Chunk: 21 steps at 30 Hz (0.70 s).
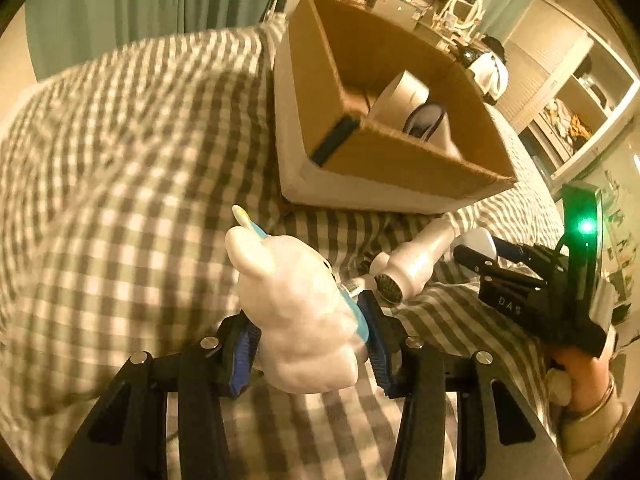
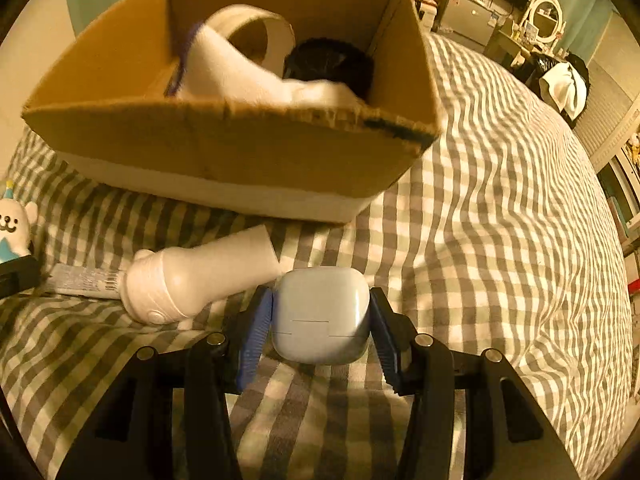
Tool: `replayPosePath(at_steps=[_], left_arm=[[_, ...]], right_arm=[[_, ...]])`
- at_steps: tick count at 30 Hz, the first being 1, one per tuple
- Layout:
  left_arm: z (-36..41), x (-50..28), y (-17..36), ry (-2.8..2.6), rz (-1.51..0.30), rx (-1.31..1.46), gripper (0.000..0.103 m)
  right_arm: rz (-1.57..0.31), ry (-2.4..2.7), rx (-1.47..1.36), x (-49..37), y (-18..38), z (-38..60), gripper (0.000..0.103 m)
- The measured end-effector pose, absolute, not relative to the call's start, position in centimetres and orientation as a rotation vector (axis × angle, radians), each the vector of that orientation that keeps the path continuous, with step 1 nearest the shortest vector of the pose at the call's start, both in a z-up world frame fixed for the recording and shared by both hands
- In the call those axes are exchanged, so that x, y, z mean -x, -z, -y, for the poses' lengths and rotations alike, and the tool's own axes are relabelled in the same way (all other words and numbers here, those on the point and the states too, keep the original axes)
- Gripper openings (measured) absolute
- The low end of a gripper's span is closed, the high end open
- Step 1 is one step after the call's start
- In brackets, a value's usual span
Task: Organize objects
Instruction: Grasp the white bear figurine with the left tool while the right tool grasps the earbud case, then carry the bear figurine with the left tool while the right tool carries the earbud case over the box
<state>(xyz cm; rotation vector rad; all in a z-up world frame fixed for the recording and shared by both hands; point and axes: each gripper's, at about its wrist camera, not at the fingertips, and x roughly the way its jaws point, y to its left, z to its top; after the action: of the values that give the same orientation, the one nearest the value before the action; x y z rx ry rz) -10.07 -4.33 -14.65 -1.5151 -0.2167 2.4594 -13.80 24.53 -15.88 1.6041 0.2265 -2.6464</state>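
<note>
My left gripper point(image 1: 308, 340) is shut on a white bear figurine point(image 1: 296, 304) with a blue party hat, held above the checked bedspread; the figurine also shows at the left edge of the right wrist view point(image 2: 14, 228). My right gripper point(image 2: 320, 320) is shut on a pale blue-grey earbuds case point(image 2: 320, 314); that gripper shows in the left wrist view point(image 1: 476, 258) at the right. An open cardboard box point(image 2: 224, 152) lies ahead in both views point(image 1: 400, 160), holding a white tape roll point(image 2: 256, 32), a white cloth item and a dark round object point(image 2: 330, 64).
A white bottle-shaped device point(image 2: 192, 284) lies on the bedspread point(image 2: 500, 200) between the grippers, beside a flat printed tube point(image 2: 84, 280). Teal curtains, a desk with a mirror and shelves stand beyond the bed.
</note>
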Motion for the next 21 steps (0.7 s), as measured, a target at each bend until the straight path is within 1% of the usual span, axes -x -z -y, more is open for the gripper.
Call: replayPosePath(at_steps=[4, 10, 13, 16, 21], left_arm=[[4.4, 10.2, 12.5, -2.505, 0.115, 1.457, 0.049], [5.0, 10.9, 8.4, -2.569, 0.006, 1.341, 0.049], [4.5, 11.5, 6.7, -2.567, -0.023, 1.308, 0.049], [3.5, 12.2, 5.2, -2.57, -0.071, 1.264, 0.049], [1.7, 14.3, 3.4, -2.551, -0.136, 1.222, 0.049]], right_arm=[[-0.205, 2.648, -1.525, 13.9, 13.3, -21.8, 0.049], [-0.121, 2.676, -1.436, 12.9, 9.6, -22.4, 0.049], [-0.134, 2.697, -1.38, 11.7, 7.2, -22.0, 0.049], [-0.118, 2.707, -1.332, 12.1, 4.4, -22.4, 0.049], [-0.135, 2.725, -1.262, 14.3, 1.8, -23.6, 0.049]])
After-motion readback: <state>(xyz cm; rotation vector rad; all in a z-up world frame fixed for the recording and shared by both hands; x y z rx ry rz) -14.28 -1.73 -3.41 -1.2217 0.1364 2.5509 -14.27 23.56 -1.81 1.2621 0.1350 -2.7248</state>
